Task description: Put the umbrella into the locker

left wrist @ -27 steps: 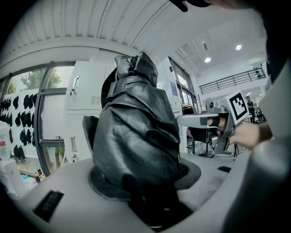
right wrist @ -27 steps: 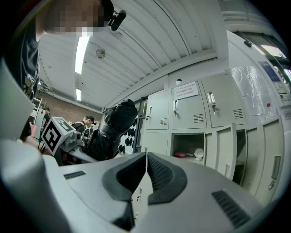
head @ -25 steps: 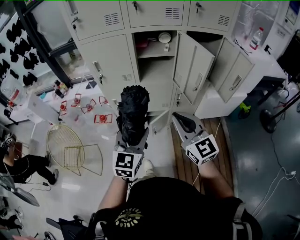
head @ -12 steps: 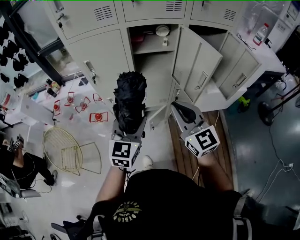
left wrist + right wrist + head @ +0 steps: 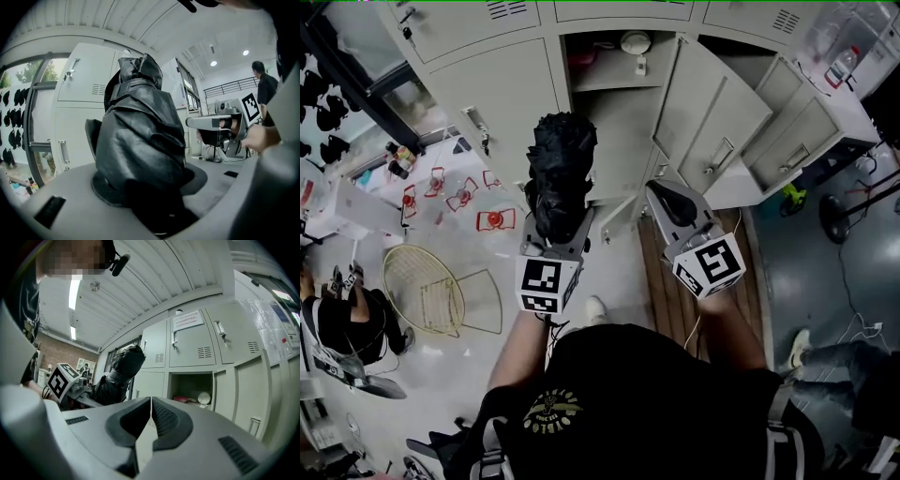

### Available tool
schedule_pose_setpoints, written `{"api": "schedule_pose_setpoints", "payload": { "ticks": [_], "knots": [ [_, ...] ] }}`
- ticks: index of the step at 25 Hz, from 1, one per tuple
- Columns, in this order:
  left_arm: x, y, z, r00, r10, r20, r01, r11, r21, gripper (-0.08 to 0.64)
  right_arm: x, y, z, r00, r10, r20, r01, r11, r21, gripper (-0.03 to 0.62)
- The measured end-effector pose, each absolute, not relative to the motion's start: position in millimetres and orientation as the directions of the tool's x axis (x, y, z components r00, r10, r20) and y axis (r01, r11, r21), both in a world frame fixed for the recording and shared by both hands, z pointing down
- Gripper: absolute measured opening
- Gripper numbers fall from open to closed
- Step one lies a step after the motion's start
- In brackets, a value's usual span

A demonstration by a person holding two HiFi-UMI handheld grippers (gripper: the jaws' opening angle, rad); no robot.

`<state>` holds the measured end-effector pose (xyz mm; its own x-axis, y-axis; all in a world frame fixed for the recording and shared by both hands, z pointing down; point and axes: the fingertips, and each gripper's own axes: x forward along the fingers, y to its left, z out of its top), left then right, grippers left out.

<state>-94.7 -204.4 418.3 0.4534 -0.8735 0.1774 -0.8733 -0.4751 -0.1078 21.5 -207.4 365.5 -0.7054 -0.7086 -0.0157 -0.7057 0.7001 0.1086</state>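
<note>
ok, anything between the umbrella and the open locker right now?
Nothing visible. The umbrella in the left gripper faces the open locker, door swung aside to the right. Small items sit only on its upper shelf; the space below looks bare.

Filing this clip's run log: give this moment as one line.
left tool: shut on umbrella | right tool: shut, empty | locker: door open, umbrella not yet inside
</note>
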Motion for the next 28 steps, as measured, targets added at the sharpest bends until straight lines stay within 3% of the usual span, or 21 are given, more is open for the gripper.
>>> {"api": "schedule_pose_setpoints", "payload": {
  "ticks": [28],
  "knots": [
    [-139, -291, 427, 0.533, -0.817, 0.221, -0.824, -0.561, -0.086, 0.23, -47, -296, 350, -0.684, -0.73, 0.004, -0.721, 0.676, 0.152, 0.031]
  ]
}}
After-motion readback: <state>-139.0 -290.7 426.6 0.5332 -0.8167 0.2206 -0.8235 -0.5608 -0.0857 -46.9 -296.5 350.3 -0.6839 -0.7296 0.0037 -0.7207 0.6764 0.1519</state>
